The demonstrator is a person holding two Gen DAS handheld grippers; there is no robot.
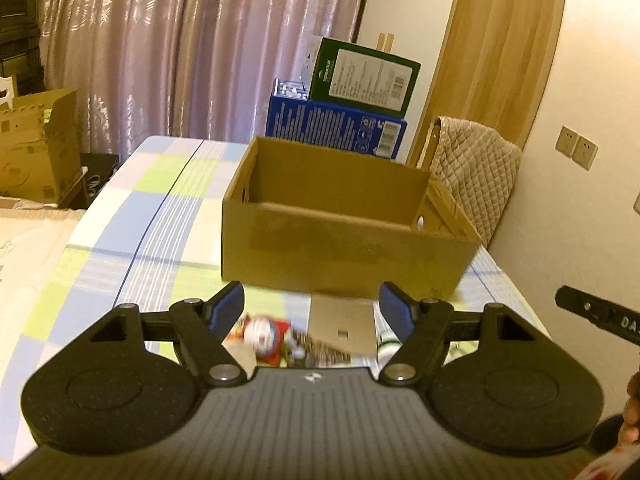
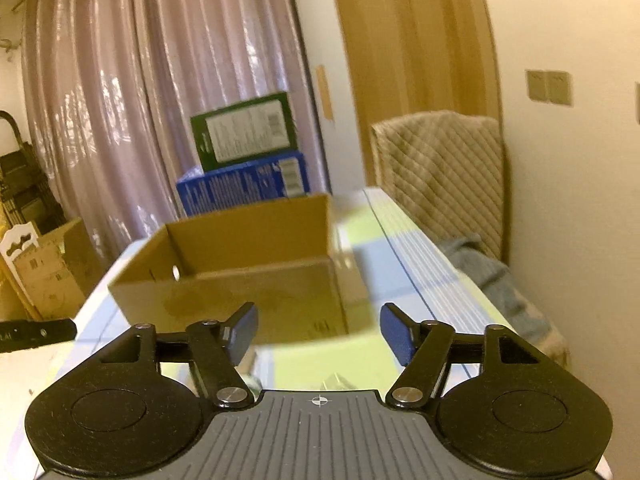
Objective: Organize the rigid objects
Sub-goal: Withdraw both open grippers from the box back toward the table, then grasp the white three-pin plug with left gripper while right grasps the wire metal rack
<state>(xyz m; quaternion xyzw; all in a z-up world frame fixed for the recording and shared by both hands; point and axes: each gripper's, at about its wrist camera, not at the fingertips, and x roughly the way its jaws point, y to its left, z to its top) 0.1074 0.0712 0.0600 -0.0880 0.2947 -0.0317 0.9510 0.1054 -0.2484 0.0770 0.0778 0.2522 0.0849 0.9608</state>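
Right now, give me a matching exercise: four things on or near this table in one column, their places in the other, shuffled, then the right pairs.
Things:
1. open cardboard box
2. green box
3. blue box
4. quilted cover

Places:
A. draped over a chair beside the table
B. on the checked tablecloth, ahead of both tools
C. on top of the blue box
D. just behind the open cardboard box

Pairs: 1-B, 2-C, 3-D, 4-A
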